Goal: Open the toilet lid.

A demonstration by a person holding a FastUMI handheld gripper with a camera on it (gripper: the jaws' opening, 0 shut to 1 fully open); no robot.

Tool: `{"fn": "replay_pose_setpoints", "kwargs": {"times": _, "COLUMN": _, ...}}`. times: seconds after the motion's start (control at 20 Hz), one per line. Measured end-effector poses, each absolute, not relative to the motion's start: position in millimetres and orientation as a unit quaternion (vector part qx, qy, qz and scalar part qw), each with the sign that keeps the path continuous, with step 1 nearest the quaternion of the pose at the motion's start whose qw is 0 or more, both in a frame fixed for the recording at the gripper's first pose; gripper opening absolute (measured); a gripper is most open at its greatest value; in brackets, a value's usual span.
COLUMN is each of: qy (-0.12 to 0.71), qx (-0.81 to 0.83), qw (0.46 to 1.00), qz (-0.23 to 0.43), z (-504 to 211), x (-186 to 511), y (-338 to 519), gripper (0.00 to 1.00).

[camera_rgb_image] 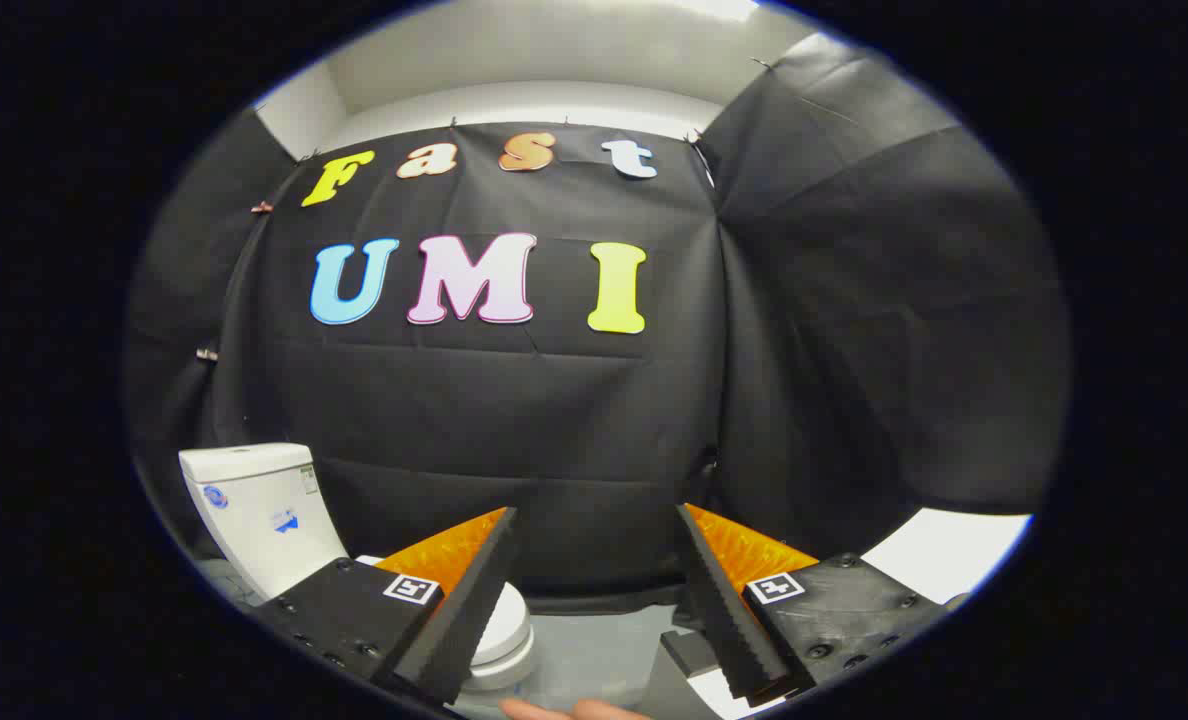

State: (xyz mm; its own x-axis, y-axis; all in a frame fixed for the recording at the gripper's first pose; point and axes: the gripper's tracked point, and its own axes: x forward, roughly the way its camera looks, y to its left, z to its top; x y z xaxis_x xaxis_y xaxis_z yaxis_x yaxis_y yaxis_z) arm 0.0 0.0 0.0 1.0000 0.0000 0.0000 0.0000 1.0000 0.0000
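Black cloth booth wall (574,420) fills middle of frame, white room wall (554,60) peeks over top. White ceramic toilet (264,515) low in lower left, tank plain to see; rounded white lid (507,625) down, mostly hidden behind left finger. Grey floor (594,650) at bottom. Hand-held gripper (594,590) spread wide, holding nothing, toilet beyond. Bit of finger (574,710) cut off at bottom edge.

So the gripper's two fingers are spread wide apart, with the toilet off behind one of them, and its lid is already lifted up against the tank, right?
Not quite: the lid is down, lying flat over the bowl, not raised against the tank. The gripper view shows this. The rest holds: the gripper has its fingers spread wide with nothing between them, and the toilet sits behind one finger.
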Motion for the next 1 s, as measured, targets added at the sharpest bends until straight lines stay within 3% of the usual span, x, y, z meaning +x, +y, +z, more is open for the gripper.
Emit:
{"fn": "replay_pose_setpoints", "kwargs": {"times": 0.55, "qy": 0.008, "qx": 0.006, "qw": 0.999, "qz": 0.035, "z": -31, "x": -1, "y": 13, "gripper": 0.96}}
{"fn": "replay_pose_setpoints", "kwargs": {"times": 1.0, "qy": -0.005, "qx": -0.02, "qw": 0.993, "qz": 0.117, "z": -37, "x": -10, "y": 43, "gripper": 0.95}}
